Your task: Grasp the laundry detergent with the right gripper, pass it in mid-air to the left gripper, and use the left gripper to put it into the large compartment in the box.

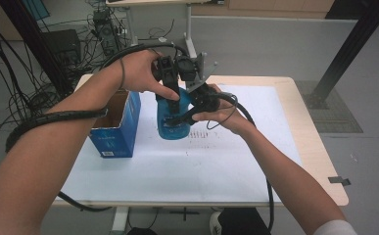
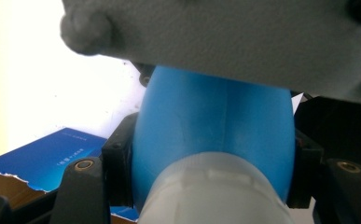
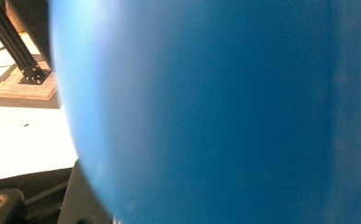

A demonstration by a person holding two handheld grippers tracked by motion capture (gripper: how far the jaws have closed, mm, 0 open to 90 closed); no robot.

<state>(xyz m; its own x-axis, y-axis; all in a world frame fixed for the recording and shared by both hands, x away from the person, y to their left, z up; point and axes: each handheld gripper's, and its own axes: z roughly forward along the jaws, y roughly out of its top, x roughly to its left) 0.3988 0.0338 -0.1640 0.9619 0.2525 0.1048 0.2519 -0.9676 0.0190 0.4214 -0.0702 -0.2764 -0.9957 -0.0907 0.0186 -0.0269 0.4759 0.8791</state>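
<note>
One blue bottle hangs above the table's middle, right of one blue box; two grippers, left and right, both clamp it.

Blue bottle clamped between black jaws, blue box beside

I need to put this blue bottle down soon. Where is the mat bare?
The white mat is bare along the near edge and on the right, toward the wooden table edge. It is crowded at the left by the blue cardboard box and under the blue bottle.
</note>
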